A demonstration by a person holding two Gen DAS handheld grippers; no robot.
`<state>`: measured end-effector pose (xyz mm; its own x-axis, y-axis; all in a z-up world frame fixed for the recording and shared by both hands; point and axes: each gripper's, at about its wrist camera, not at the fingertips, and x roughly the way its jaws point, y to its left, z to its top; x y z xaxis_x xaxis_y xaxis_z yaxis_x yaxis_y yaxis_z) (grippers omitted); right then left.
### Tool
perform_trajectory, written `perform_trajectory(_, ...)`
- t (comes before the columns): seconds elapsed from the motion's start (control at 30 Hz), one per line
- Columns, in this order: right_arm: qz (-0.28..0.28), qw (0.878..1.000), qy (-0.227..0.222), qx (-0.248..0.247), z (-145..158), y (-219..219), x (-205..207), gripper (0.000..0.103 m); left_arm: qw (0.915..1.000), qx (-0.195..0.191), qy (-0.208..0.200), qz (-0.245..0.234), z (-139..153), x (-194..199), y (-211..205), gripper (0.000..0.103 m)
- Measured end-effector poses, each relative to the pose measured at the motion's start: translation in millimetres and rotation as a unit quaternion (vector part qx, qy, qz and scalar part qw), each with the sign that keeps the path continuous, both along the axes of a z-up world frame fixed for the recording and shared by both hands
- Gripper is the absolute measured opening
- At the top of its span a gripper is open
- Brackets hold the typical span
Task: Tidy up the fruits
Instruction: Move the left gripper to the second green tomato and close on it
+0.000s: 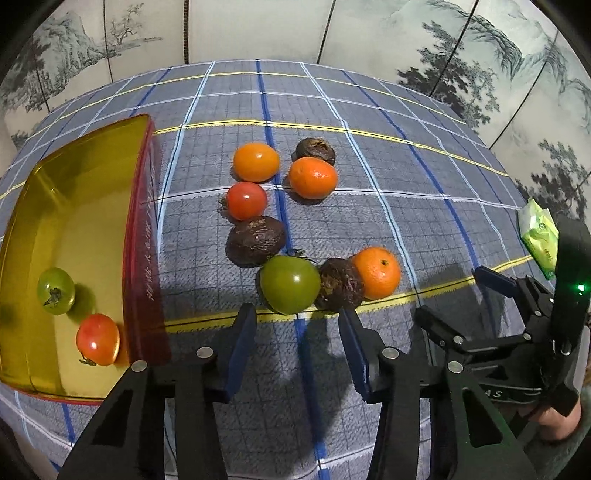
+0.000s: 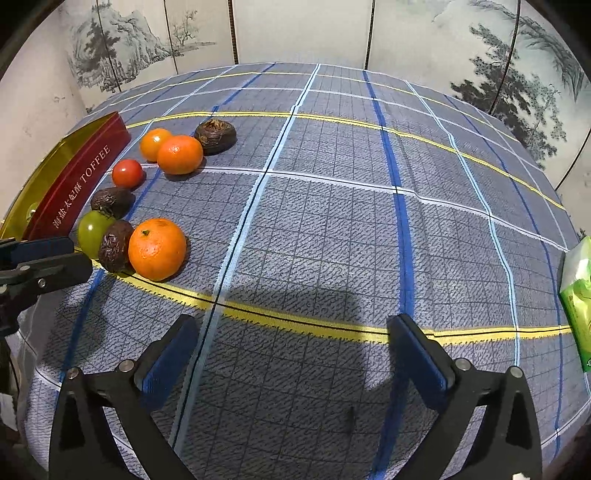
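Observation:
A red tin with a gold inside (image 1: pixel 74 206) lies at the left; it holds a green tomato (image 1: pixel 56 291) and a red tomato (image 1: pixel 98 339). On the cloth lie a green tomato (image 1: pixel 290 284), a red tomato (image 1: pixel 246 200), an orange tomato (image 1: pixel 256 162), two tangerines (image 1: pixel 313 178) (image 1: pixel 376 272) and three dark wrinkled fruits (image 1: pixel 255 241) (image 1: pixel 340 283) (image 1: pixel 316 149). My left gripper (image 1: pixel 297 325) is open and empty just short of the green tomato. My right gripper (image 2: pixel 295 332) is open and empty over bare cloth, right of the fruits; it also shows in the left wrist view (image 1: pixel 461 295).
A checked blue-grey cloth (image 2: pixel 332 221) covers the table. A green packet (image 2: pixel 578 295) lies at the right edge. A painted folding screen (image 2: pixel 295 29) stands behind the table. The tin's side reads TOFFEE (image 2: pixel 74 184).

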<state>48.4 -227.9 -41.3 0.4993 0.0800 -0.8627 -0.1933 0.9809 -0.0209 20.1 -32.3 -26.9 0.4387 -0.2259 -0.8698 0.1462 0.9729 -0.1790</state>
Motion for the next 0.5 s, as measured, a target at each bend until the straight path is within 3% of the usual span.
perform_trajectory(0.5,0.0,1.0,-0.008,0.002,0.6,-1.0,-1.9,0.103,0.9998,-0.015,0.008,0.013,-8.6,22.5,3.8,0.038)
